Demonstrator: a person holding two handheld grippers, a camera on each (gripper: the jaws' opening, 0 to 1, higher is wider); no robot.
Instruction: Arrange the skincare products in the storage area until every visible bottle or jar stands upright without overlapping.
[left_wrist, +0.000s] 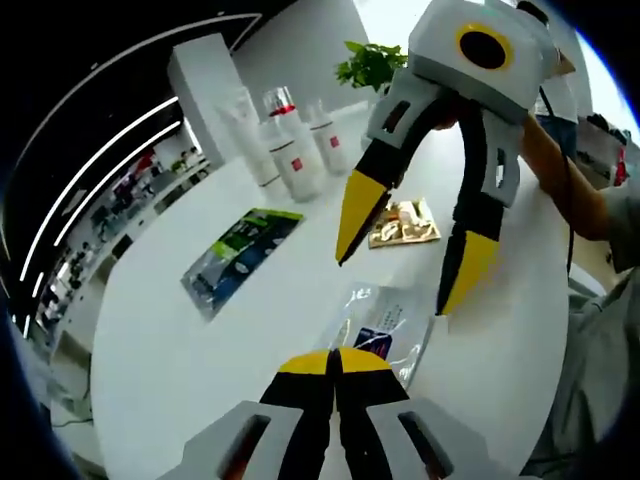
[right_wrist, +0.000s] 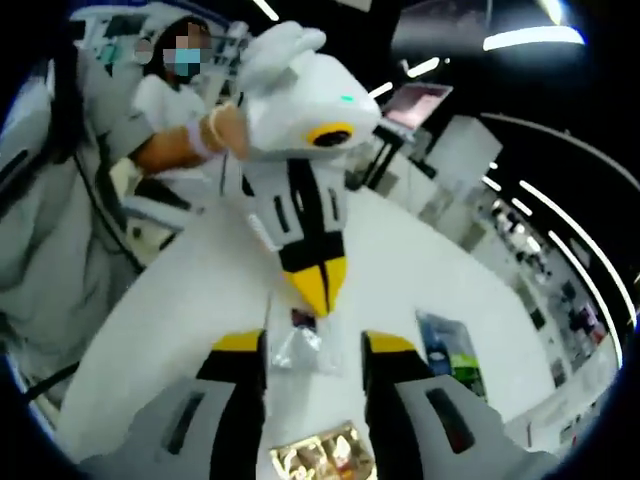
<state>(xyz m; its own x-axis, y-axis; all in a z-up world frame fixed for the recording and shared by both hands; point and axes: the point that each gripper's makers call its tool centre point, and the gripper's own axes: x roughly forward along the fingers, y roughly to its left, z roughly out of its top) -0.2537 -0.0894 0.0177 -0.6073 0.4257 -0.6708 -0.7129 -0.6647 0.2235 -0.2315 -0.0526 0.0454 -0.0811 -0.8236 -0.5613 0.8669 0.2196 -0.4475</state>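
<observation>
A clear sachet (left_wrist: 388, 322) with a blue label lies on the round white table (left_wrist: 200, 380). My left gripper (left_wrist: 335, 360) is shut, its yellow tips pinching the sachet's near edge. My right gripper (left_wrist: 400, 265) hangs just above the sachet with its jaws wide open and nothing between them. In the right gripper view the clear sachet (right_wrist: 300, 348) sits between my right gripper's (right_wrist: 315, 345) open jaws, with the left gripper (right_wrist: 316, 290) shut at its top edge. At the table's far side stand a white tube (left_wrist: 250, 140), a red-capped bottle (left_wrist: 290, 145) and a white bottle (left_wrist: 325, 135), all upright.
A green and blue sachet (left_wrist: 240, 250) and a gold sachet (left_wrist: 403, 222) lie flat on the table. A tall white box (left_wrist: 200, 85) and a green plant (left_wrist: 370, 65) stand behind the bottles. A person (right_wrist: 175, 95) sits beyond the table, near a laptop (right_wrist: 415, 105).
</observation>
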